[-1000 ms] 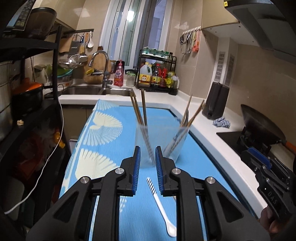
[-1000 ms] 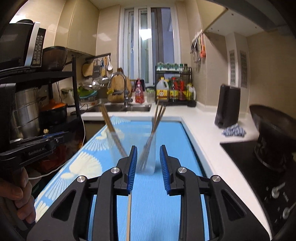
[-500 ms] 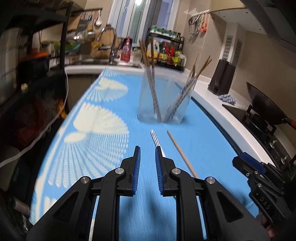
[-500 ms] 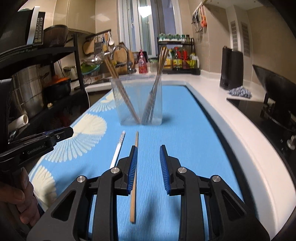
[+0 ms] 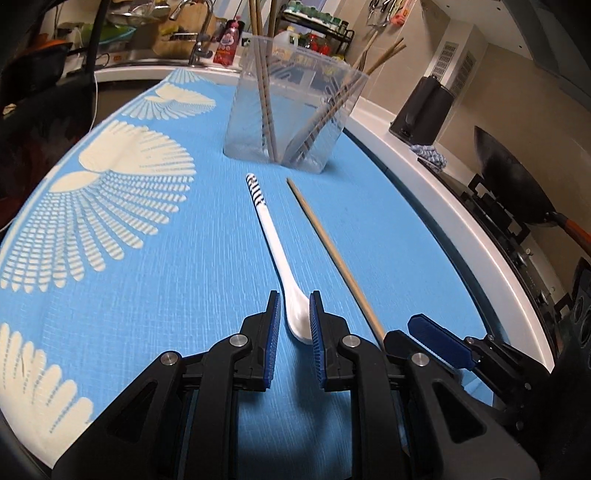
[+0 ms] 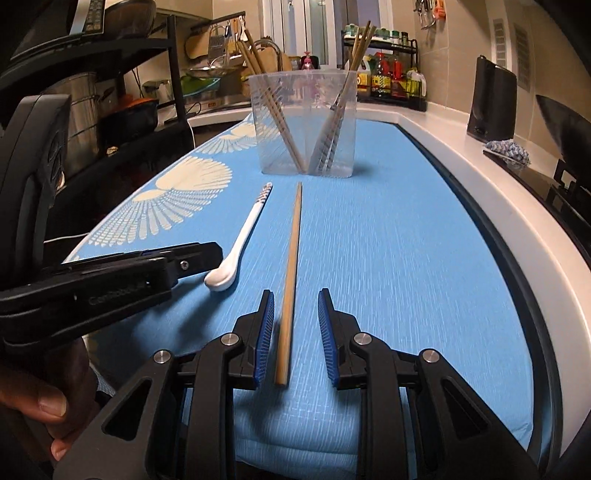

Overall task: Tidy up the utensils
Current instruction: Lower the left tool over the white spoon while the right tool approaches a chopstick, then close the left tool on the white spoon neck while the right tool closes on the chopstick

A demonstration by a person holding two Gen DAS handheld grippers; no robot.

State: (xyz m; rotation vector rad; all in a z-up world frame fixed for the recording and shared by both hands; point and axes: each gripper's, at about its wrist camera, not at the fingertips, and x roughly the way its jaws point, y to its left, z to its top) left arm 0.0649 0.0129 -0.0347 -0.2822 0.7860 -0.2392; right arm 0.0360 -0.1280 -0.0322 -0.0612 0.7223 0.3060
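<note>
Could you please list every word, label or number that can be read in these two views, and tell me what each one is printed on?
"GenRobot.AI", blurred and only partly legible: on the side of the left gripper, in the right wrist view.
Bottle labels on the rack by the window: too small to read.
Microwave buttons at the top left: too blurred to read.
The spoon carries only stripes, no text.

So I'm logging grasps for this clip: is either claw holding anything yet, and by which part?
Nothing is held. The left claw straddles the white spoon's bowel end; the right claw straddles the chopstick's near end. Both lie on the mat.
</note>
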